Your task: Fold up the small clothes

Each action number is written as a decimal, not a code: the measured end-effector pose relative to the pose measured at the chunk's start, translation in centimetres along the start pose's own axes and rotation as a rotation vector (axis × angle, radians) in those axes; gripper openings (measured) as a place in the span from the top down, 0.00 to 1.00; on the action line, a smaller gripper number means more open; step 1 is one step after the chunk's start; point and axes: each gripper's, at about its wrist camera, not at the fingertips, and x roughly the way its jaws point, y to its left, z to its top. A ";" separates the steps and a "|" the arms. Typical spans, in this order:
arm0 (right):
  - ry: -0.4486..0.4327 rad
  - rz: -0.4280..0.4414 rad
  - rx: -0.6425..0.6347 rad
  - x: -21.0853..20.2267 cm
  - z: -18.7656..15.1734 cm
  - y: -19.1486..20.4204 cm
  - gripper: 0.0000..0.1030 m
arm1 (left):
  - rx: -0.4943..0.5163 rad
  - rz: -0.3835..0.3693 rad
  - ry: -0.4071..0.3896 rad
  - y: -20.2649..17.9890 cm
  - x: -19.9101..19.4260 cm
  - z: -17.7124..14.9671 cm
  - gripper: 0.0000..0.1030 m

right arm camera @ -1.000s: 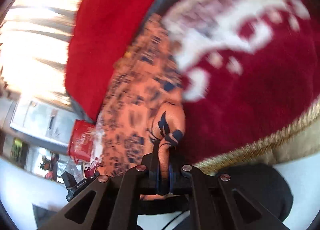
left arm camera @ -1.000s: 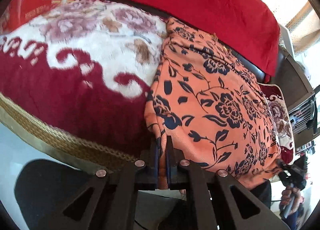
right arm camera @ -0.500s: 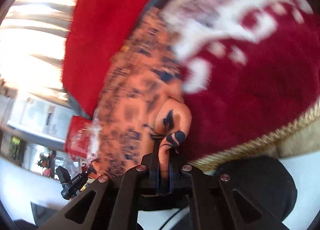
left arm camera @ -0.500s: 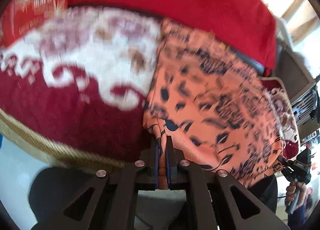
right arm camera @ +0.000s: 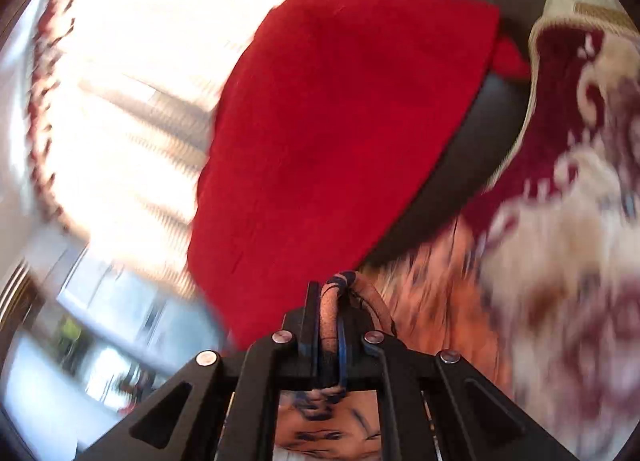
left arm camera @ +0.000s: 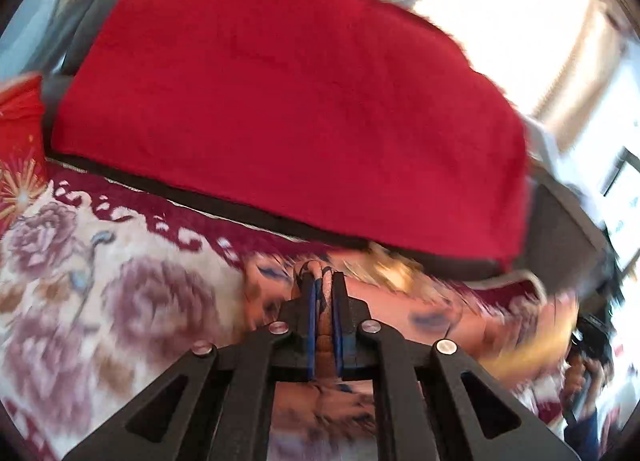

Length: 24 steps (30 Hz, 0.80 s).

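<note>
- Far left, left-wrist view: red printed bag (left arm camera: 18,141) at the edge; floral blanket (left arm camera: 100,301) covers the seat, near-left.
- Left gripper (left arm camera: 323,293): clenched on a bunched edge of the orange floral garment (left arm camera: 432,313), cloth pinched btwn the blue pads. Rest of the garment trails right over the blanket, blurred.
- Red throw (left arm camera: 288,101) drapes the backrest, far centre.
- Right gripper (right arm camera: 329,297): also clamped on a rolled hem of the garment; more cloth runs off to its right, blurry.
- Handling, my guess: thin, light, very limp, a bit slippery; sags btwn grips w/o tension. Best hold is corners/hem, both sides level, so I'd keep the edge taut.
- Both views motion-smeared, can't tell fold alignment.
</note>
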 end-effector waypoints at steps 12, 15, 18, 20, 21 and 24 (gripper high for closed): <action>0.112 -0.221 -0.013 1.7 -7.6 -4.4 0.41 | -0.128 0.190 0.013 6.9 2.0 -4.8 0.27; 0.153 -0.180 -0.006 -0.5 -12.4 -3.4 0.40 | -0.141 0.100 0.050 5.5 -0.3 -8.6 0.25; 0.207 -0.166 0.024 1.1 -14.7 -2.9 0.38 | -0.174 0.035 0.082 3.2 0.5 -12.4 0.19; 0.207 -0.183 0.060 3.4 -15.0 -3.0 0.38 | -0.196 0.053 0.091 2.2 2.5 -13.8 0.19; 0.185 -0.194 0.080 4.4 -14.8 -3.1 0.38 | -0.204 0.105 0.089 1.7 3.5 -14.1 0.19; 0.083 -0.231 0.160 6.1 -14.0 -3.6 0.38 | -0.286 0.175 0.059 1.7 5.0 -13.8 0.15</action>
